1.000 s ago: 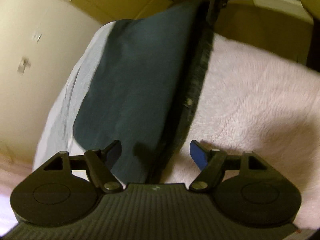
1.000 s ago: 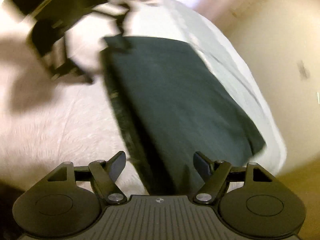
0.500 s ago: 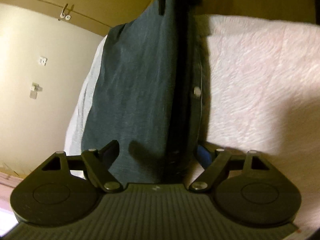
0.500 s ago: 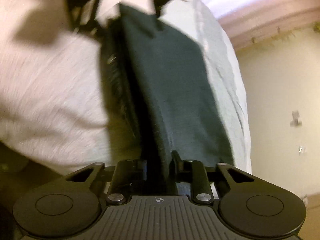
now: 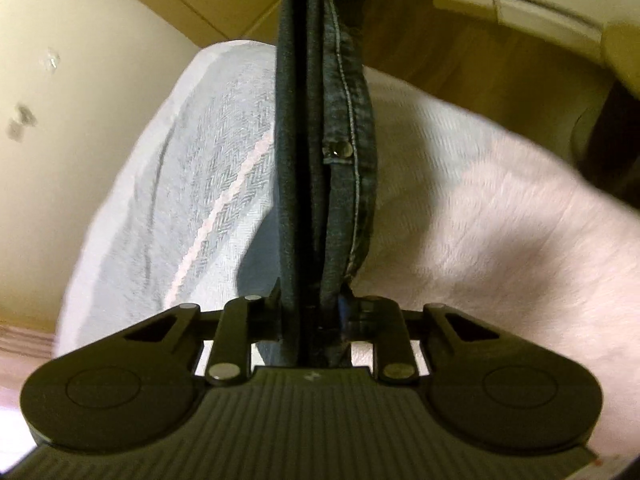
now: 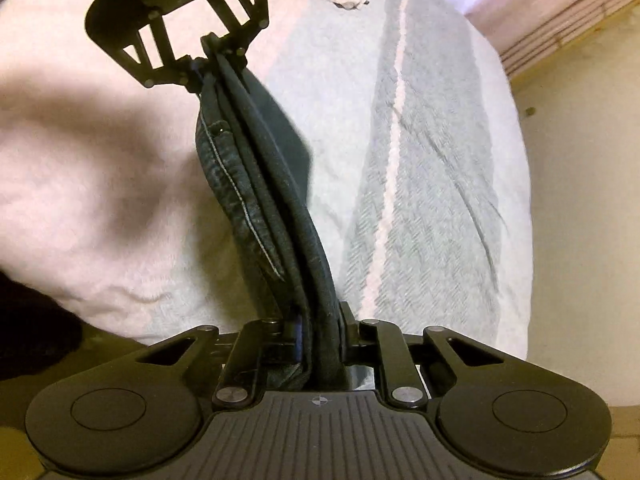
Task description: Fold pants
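Dark denim pants (image 5: 320,184): folded into a thick stack of layers, raised off the bed and stretched edge-on between the two grippers, with contrast stitching and a metal rivet (image 5: 339,149) showing on the right-hand layer in the left wrist view. Left gripper (image 5: 316,312): fingers pressed together on the near end of the stack, pinching the fabric; in the right wrist view the same left gripper (image 6: 212,60) sits at the far end, clamped on the bundle. Right gripper (image 6: 318,336): fingers drawn in tight, pinching the opposite end of the pants (image 6: 260,200). Beneath: a pale grey-blue herringbone blanket (image 6: 420,184) with a light stripe lies to the right in the right wrist view, and a pink fleecy cover (image 6: 80,152) lies to the left; both surfaces are open under the hanging pants. Blanket's outer edge curves off beside a cream wall (image 5: 72,128); wooden floor (image 5: 460,56) shows beyond the bed's far edge. Change from half a second ago: the left gripper, then spread either side of the fabric, is now closed on it; the pants, then partly resting on the bed, now hang clear between both grippers.
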### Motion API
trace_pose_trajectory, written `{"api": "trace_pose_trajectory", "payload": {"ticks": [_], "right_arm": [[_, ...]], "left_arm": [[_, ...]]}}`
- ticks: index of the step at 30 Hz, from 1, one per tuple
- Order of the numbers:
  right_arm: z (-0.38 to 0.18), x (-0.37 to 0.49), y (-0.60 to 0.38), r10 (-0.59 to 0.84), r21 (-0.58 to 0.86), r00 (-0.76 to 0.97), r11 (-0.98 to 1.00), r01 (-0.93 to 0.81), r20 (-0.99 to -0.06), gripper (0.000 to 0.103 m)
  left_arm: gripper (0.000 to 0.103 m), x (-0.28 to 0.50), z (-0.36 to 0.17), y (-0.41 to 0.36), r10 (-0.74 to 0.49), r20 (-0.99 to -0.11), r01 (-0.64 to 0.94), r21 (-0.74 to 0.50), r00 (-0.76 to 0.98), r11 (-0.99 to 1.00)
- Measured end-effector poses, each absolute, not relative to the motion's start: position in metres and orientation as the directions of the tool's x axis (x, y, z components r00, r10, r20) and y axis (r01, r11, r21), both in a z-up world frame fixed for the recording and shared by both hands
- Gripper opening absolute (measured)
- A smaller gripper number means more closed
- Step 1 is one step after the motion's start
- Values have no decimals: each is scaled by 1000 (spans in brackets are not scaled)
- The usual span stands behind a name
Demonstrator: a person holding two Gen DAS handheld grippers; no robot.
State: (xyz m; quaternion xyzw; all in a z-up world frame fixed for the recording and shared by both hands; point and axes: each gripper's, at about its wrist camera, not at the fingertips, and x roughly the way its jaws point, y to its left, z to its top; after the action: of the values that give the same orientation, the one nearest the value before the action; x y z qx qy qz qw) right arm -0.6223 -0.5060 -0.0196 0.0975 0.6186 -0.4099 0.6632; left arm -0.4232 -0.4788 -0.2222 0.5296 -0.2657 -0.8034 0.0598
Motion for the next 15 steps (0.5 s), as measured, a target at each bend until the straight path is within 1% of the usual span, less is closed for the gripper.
{"api": "trace_pose_trajectory", "payload": {"ticks": [4,8,12,15], "right_arm": [[27,-637,-540,-367,-298,-37,687,662,-930,11],[61,-673,-588,-349,-249,22,710,659,-937,11],[82,-727,-647,-388,-271,50,725,633,-920,11],[94,-782,-715,-440,-316,58,723,614,-896,11]], "left_arm": [[18,-428,-162,-524,-268,-875,-127,343,-402,-931],[18,-449,-120,-568,-203,-910,-97,253,-361,-962],[18,-482,-95,-619,-211,-918,-75,250,-337,-965],[18,-516,-81,-674,-263,-909,-37,290,-323,-956]]}}
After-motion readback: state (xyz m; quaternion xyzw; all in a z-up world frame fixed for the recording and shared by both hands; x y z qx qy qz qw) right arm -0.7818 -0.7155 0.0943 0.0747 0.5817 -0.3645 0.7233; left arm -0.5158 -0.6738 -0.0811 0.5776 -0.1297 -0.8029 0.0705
